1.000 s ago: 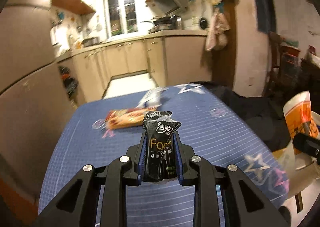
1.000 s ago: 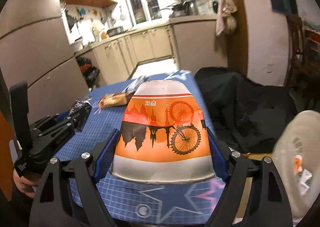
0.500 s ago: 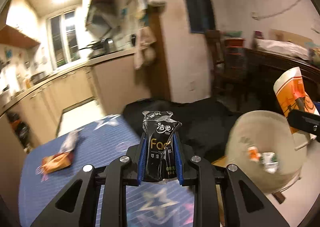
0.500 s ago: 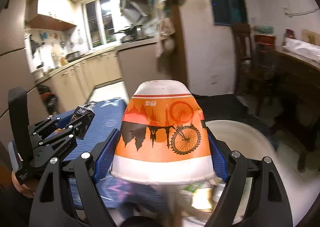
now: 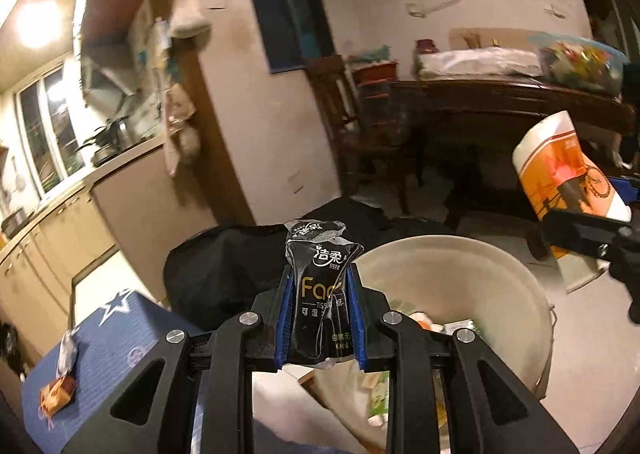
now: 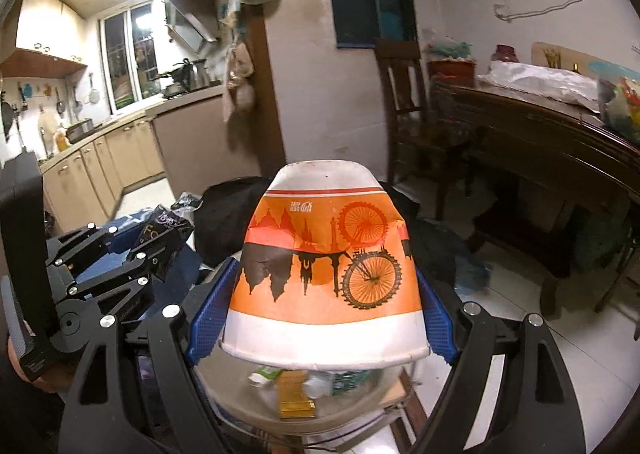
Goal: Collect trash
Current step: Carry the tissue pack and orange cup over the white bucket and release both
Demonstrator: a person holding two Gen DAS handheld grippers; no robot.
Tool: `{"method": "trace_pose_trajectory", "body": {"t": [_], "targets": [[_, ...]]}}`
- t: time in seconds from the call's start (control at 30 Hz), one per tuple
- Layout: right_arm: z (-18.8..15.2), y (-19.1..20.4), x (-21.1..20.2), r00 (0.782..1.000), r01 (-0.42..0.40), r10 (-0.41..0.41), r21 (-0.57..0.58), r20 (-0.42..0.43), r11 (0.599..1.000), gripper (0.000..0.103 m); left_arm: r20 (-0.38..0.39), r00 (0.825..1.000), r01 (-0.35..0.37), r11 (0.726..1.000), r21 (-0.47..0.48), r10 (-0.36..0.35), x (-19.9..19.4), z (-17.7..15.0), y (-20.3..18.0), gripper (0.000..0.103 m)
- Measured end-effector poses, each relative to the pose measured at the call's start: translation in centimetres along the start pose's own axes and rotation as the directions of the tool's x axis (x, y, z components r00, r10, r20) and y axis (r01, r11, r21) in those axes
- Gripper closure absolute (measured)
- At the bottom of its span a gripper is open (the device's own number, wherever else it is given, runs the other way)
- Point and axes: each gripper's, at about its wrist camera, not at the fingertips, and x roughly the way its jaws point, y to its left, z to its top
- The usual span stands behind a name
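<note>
My left gripper (image 5: 320, 286) is shut on a black tissue packet (image 5: 320, 294) with white and gold print, which stands upright between the blue pads. It hangs near the left rim of a pale trash bin (image 5: 500, 286) holding several scraps. My right gripper (image 6: 322, 286) is shut on an upturned orange and white paper cup (image 6: 324, 266) with bicycle prints, held just above the trash bin (image 6: 240, 406). The paper cup (image 5: 564, 173) also shows at the right of the left wrist view, and the left gripper (image 6: 160, 238) at the left of the right wrist view.
A blue star-patterned table (image 5: 120, 338) at lower left carries an orange snack wrapper (image 5: 58, 394) and a clear wrapper (image 5: 66, 346). A black cloth (image 5: 232, 258) lies beside the bin. A dark wooden table (image 6: 540, 133) and chair (image 6: 404, 101) stand at right, kitchen counters (image 6: 120, 149) at left.
Both grippers have swung from over the blue table to the right, to the trash bin, each with its item still in its grip. The table has slid to the lower left of both views.
</note>
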Motion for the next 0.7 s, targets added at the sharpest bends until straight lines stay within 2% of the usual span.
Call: {"method": "trace_pose_trajectory", "body": {"t": [0.1,0.3,0.7], "targets": [[-0.1,-0.6,0.4,0.999,0.033,-0.033,-0.018,0.001,0.999,0.024,0.001,1.0,0.017,0.999,0.027,-0.017,1.1,0.6,-1.7,0.077],[0.3,-2.2,1.4,0.999,0.042,-0.042,-0.023,-0.007,0.999,0.024,-0.004,1.0,0.031,0.999,0.043,-0.031,2.7,0.5,-2.8,0.077],[-0.3,-3.1,4.5,0.996,0.008,-0.01,-0.018,-0.092,1.0,0.024,-0.039,0.998,0.044,0.998,0.05,-0.042,4.7,0.0,-3.3,0.076]]}}
